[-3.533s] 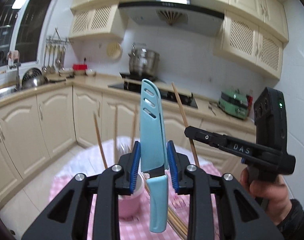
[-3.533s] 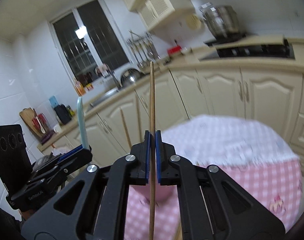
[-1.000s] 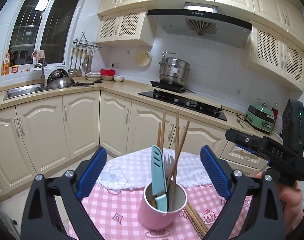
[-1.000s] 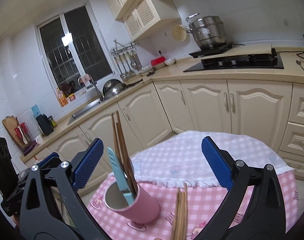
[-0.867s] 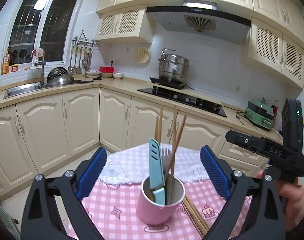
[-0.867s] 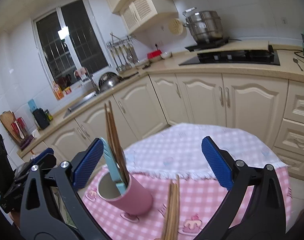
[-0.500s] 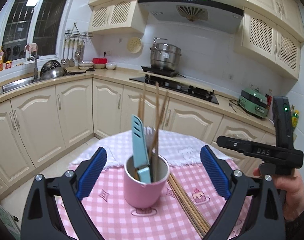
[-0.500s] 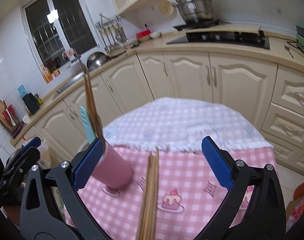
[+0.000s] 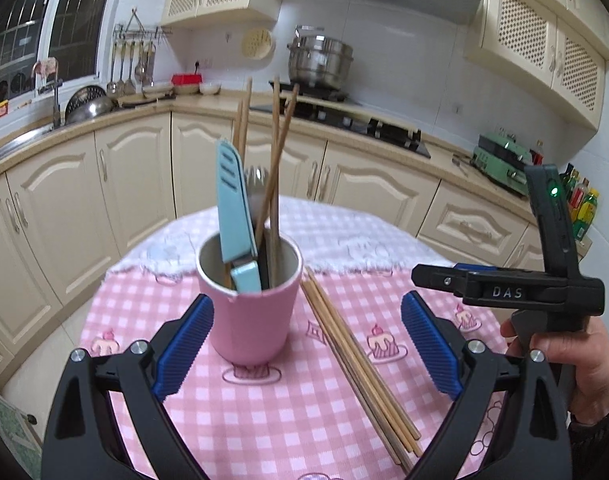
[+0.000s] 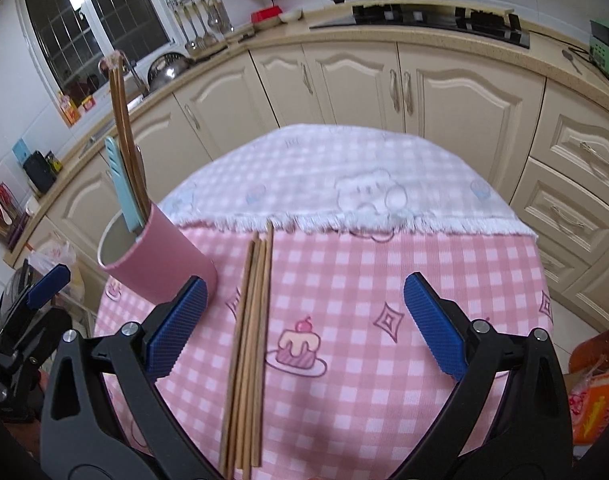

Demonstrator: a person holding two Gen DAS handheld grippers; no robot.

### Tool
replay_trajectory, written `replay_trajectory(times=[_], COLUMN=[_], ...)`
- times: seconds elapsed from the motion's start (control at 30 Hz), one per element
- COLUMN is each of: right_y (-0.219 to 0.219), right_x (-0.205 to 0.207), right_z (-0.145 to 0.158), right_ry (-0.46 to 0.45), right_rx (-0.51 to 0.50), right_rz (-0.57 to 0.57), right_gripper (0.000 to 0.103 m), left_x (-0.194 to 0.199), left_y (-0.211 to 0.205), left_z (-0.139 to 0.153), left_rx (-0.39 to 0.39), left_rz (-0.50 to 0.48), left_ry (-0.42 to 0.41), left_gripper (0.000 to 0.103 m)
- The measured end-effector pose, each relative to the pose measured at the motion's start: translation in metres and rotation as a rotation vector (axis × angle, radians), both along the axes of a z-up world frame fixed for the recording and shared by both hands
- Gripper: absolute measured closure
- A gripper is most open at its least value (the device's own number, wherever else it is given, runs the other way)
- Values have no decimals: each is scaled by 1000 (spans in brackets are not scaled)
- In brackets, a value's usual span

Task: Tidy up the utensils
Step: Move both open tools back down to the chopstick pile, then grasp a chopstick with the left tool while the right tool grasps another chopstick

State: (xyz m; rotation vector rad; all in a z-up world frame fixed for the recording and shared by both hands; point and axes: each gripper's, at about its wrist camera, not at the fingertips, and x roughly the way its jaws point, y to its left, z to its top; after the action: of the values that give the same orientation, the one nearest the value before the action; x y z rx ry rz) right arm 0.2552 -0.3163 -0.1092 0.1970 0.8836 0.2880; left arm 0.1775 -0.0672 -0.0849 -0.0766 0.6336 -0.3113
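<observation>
The left gripper [image 9: 307,344] has its jaws spread wide and holds nothing. Between its blue pads [image 9: 184,344], toward 11 o'clock, stands the pink cup [image 9: 251,312] with a light-blue knife [image 9: 234,208] and several wooden chopsticks [image 9: 275,160] upright inside. The right gripper [image 10: 304,326] is also wide apart and empty. Under it, toward 7 o'clock, a bundle of loose chopsticks [image 10: 248,344] lies flat on the pink checked tablecloth [image 10: 384,280], just beside the cup, at 10 o'clock in the right wrist view. A hand [image 9: 576,364] grips the right tool's handle.
</observation>
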Motion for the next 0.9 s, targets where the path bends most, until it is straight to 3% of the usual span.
replay_trajectory(times=[0.37,0.57,0.9], right_y=[-9,-11,-1], right_x=[3,5,8], right_z=[-25,-36,-46], right_ry=[77,115,141], right_rx=[-22,-36,-76], right_rz=[-3,-7,26], right_gripper=[6,6,6], left_x=[16,26,36], left_y=[-25,-41,-52], left_z=[-50,-81,-106], left_rx=[81,172,201], left_rz=[-9,-9,0], left_ry=[159,248,328], left_gripper=[10,10,10])
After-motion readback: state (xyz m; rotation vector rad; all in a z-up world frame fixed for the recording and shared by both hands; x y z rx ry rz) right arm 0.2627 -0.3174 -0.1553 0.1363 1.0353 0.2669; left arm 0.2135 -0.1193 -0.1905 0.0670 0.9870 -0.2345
